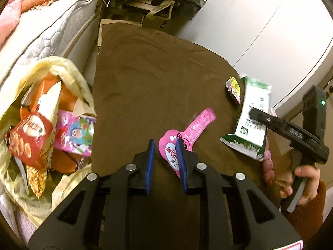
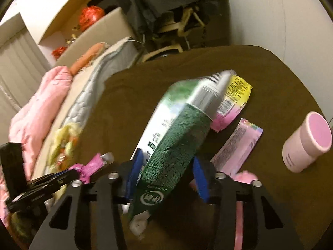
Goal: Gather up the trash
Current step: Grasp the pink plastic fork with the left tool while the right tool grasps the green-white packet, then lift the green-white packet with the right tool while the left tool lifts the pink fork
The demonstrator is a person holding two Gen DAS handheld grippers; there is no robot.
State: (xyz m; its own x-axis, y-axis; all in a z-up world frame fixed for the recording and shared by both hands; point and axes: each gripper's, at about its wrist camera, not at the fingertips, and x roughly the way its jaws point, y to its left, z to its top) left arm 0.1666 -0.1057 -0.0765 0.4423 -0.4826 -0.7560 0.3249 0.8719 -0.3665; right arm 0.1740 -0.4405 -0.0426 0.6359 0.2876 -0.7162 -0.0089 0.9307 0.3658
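The right tongs [image 2: 166, 173] pinched the milk carton [image 2: 177, 133]; the left tongs [image 1: 165, 156], slightly parted, held nothing. Keeping the carton squeezed firmly mattered, carrying it bagward [image 1: 68, 66].

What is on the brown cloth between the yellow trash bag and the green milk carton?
A pink wrapper, seen in the left wrist view, partly behind the left gripper.

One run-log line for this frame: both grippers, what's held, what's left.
left gripper: empty, over pink wrapper | right gripper: shut on green-white carton | trash bag: partly filled | remaining: pink cup, snack wrappers
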